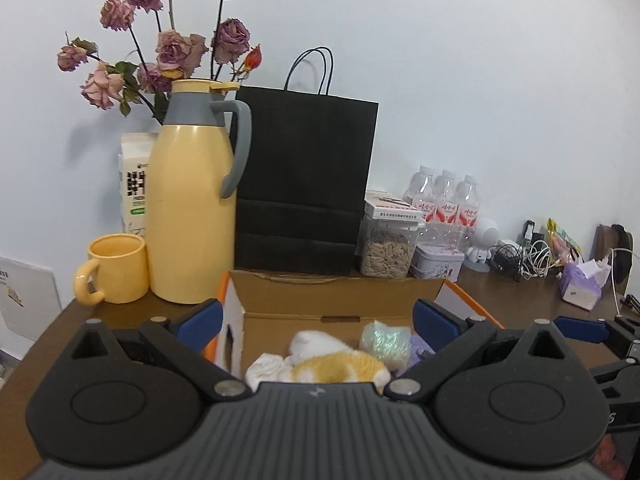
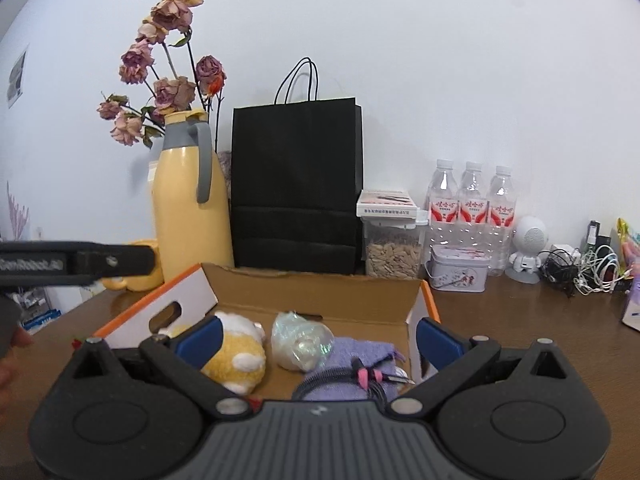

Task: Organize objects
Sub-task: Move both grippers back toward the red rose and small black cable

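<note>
Both the left claw (image 1: 316,316) and the right claw (image 2: 318,336) are spread apart and empty above the cardboard box (image 2: 320,296) on the worktop (image 2: 540,320), where the yellow plush toy (image 2: 236,354) lies inside.

A box (image 2: 320,300) sits on the table (image 2: 520,320), and in it a plush (image 2: 240,354) lies left of a wrapped ball (image 2: 300,340), with a cloth (image 2: 360,354) to the right under a coiled cable (image 2: 344,376). Behind the box stands a bag (image 2: 296,188), with a flask (image 2: 188,208) and mug (image 1: 116,270) to its left. Right of the bag are a jar (image 2: 394,248), a tin (image 2: 460,268) and three bottles (image 2: 472,208).
</note>
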A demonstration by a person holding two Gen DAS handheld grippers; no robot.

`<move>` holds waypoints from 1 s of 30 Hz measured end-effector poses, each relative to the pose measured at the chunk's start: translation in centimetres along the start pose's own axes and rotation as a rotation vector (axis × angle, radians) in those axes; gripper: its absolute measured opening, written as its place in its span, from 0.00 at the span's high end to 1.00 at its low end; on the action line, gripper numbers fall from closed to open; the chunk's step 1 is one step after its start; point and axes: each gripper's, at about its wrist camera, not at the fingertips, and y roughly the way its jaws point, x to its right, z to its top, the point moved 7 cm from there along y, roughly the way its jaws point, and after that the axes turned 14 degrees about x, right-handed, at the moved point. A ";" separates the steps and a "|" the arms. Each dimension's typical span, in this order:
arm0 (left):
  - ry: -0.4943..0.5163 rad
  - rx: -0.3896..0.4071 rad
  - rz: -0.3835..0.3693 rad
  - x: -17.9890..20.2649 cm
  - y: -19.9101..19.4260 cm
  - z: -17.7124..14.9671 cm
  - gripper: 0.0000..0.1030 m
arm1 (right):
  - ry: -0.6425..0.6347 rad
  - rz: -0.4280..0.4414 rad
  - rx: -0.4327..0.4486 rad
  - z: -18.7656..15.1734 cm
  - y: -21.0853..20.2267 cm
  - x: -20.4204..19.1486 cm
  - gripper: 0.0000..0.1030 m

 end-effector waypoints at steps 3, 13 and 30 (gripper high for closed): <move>0.012 -0.009 0.009 -0.7 -1.3 -0.1 0.00 | -0.014 -0.007 -0.028 -0.8 -1.1 0.5 0.00; 0.037 -0.098 0.067 -3.4 -4.8 -2.9 0.00 | -0.040 -0.045 -0.161 -5.3 -4.8 3.1 0.00; 0.005 -0.208 0.123 -6.5 -10.4 -7.7 0.00 | 0.009 -0.069 -0.304 -10.6 -9.1 6.3 0.09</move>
